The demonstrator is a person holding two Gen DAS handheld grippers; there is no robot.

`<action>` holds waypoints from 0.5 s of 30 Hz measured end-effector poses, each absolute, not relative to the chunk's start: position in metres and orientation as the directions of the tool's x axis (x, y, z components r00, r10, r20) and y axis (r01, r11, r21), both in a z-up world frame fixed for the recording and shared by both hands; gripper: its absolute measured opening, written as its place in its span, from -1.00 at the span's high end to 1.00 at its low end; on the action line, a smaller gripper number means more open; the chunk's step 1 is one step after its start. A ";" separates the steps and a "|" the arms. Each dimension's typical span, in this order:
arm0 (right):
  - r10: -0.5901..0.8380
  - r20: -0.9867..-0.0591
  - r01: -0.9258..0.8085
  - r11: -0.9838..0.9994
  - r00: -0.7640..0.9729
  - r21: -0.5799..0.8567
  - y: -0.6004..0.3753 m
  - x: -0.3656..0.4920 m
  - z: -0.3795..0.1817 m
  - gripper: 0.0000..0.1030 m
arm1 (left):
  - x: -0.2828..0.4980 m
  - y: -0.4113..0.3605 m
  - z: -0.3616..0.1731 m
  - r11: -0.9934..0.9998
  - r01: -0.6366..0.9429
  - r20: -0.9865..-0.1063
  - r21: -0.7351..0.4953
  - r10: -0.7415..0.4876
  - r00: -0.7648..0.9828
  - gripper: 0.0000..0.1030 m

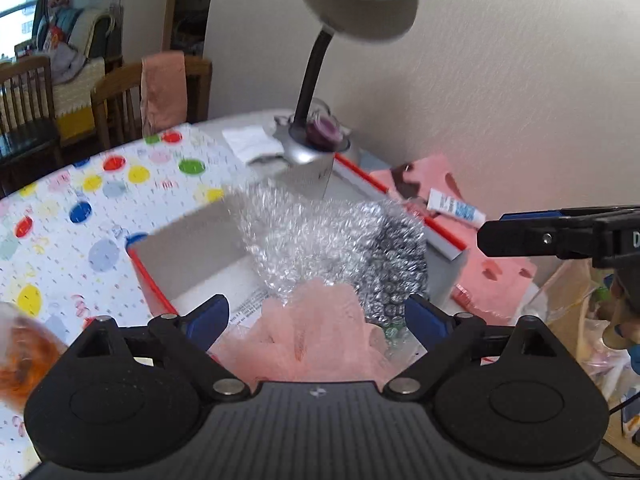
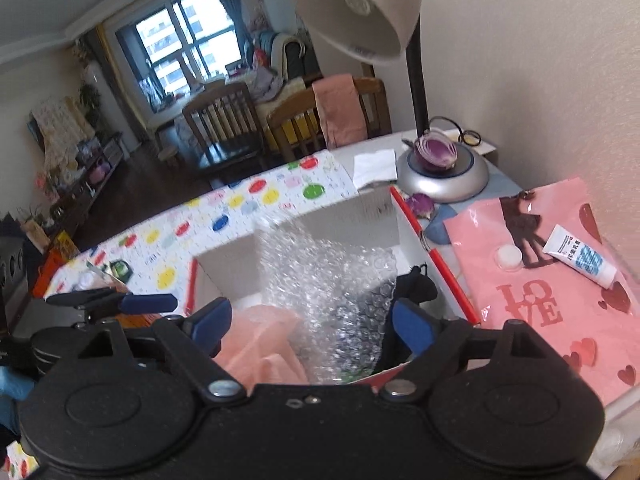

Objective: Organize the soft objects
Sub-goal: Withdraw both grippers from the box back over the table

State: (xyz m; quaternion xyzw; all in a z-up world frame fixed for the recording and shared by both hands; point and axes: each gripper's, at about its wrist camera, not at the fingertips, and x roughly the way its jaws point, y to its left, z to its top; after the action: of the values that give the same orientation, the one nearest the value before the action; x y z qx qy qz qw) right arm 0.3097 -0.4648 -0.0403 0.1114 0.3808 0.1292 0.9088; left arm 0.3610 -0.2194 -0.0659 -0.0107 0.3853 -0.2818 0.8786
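A white box with red edges (image 1: 150, 276) (image 2: 436, 264) stands on the table. In it lie a pink mesh puff (image 1: 308, 332) (image 2: 256, 344), a sheet of bubble wrap (image 1: 304, 236) (image 2: 328, 292) and a black cloth (image 2: 418, 286). My left gripper (image 1: 316, 316) is open above the pink puff, fingers either side of it without touching. My right gripper (image 2: 312, 322) is open above the bubble wrap and grips nothing. The right gripper shows from the side in the left wrist view (image 1: 486, 236). The left gripper shows in the right wrist view (image 2: 160, 302).
A desk lamp (image 1: 312, 152) (image 2: 440, 176) with a purple onion half (image 2: 434, 152) on its base stands behind the box. A pink LOVE bag (image 2: 532, 312) with a white tube (image 2: 580, 260) lies to the right. A dotted cloth (image 1: 80, 208) covers the table on the left.
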 end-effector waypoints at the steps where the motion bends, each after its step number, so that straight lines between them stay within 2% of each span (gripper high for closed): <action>1: 0.322 -0.654 -0.155 0.941 0.684 0.301 -0.462 0.305 -0.036 -0.70 | 0.355 -0.215 -0.060 0.840 0.493 -0.658 -0.228 -0.506 0.558 -0.85; 7: 0.355 -0.602 -0.218 0.932 0.715 0.290 -0.434 0.276 -0.008 -0.82 | 0.317 -0.174 -0.029 0.856 0.481 -0.598 -0.187 -0.488 0.636 -0.85; 15: 0.432 -0.568 -0.314 0.902 0.701 0.298 -0.369 0.256 0.012 -0.91 | 0.285 -0.097 -0.008 0.905 0.383 -0.575 -0.185 -0.416 0.705 -0.85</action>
State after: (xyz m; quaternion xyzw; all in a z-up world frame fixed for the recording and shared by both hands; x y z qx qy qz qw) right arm 0.2562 -0.3691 0.0123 0.0894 0.3292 0.2031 0.9178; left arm 0.2853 -0.0965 -0.0077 -0.0258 0.3175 -0.2165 0.9229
